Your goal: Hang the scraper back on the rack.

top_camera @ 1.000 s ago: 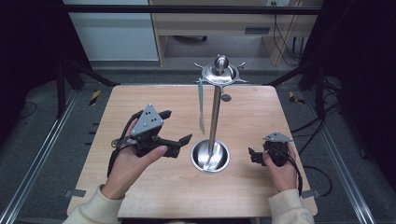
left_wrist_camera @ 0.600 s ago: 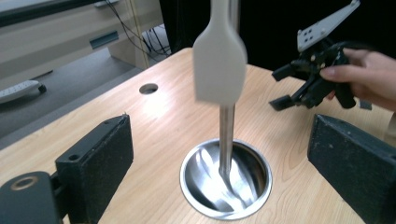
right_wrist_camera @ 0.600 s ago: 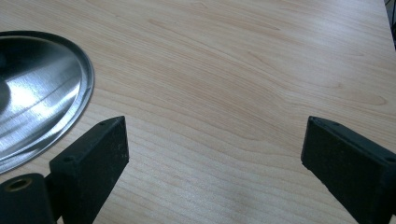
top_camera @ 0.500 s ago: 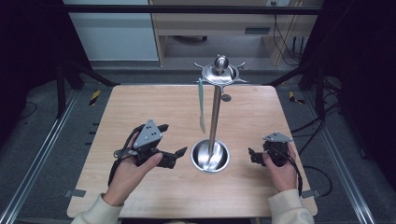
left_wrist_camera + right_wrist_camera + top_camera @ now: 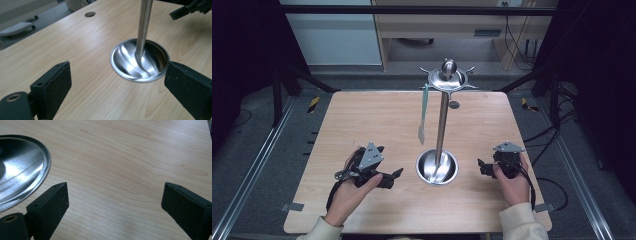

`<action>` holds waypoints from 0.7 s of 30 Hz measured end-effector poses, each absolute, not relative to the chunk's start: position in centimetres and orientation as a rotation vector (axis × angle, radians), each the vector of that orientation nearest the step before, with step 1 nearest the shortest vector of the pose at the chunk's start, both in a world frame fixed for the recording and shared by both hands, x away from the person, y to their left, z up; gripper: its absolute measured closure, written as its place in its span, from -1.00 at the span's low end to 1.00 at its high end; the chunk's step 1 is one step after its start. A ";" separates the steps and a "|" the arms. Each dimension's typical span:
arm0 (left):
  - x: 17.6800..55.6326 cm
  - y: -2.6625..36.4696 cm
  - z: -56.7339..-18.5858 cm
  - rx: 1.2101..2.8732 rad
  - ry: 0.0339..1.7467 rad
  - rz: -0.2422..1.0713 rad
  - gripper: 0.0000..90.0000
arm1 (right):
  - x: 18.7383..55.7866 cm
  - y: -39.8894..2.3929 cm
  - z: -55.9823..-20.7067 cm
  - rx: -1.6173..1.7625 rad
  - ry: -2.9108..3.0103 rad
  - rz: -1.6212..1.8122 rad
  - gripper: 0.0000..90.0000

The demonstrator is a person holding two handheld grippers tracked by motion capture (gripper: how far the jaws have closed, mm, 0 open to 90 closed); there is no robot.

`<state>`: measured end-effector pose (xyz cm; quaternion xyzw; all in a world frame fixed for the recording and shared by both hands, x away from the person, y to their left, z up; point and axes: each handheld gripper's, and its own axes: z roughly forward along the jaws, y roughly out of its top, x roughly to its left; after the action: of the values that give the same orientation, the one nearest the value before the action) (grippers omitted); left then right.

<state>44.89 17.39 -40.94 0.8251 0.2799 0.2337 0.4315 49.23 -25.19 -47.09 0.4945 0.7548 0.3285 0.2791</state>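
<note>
Spatula (image 5: 423,114) hangs from stand (image 5: 443,125) hook at table centre. Left gripper (image 5: 395,176), right gripper (image 5: 479,167) both spread wide, empty, flanking base. Approach high, pinch handle squarely, lift off hook.

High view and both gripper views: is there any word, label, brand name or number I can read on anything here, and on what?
None can be read. The polished steel utensil stand, the pale green spatula hanging from it, the light wooden table and both grippers, left and right, bear no visible lettering. Yellow-and-black floor tape carries stripes only.
</note>
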 end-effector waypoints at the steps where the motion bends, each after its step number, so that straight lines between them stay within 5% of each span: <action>1: 44.9 17.7 -41.3 2.060 0.707 0.585 -0.84 | 49.2 -25.2 -47.1 1.327 2.027 0.881 -0.83; 10: 45.6 20.7 -43.8 2.048 0.816 0.581 -0.84 | 49.3 -25.1 -47.1 1.324 2.027 0.881 -0.83; 21: 45.8 24.1 -46.1 2.221 0.882 0.746 -0.84 | 49.2 -25.1 -47.0 1.321 2.029 0.882 -0.83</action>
<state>45.77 24.13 -46.13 0.8423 0.3346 0.2830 0.3138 49.20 -25.12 -47.05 0.4924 0.7561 0.3289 0.2786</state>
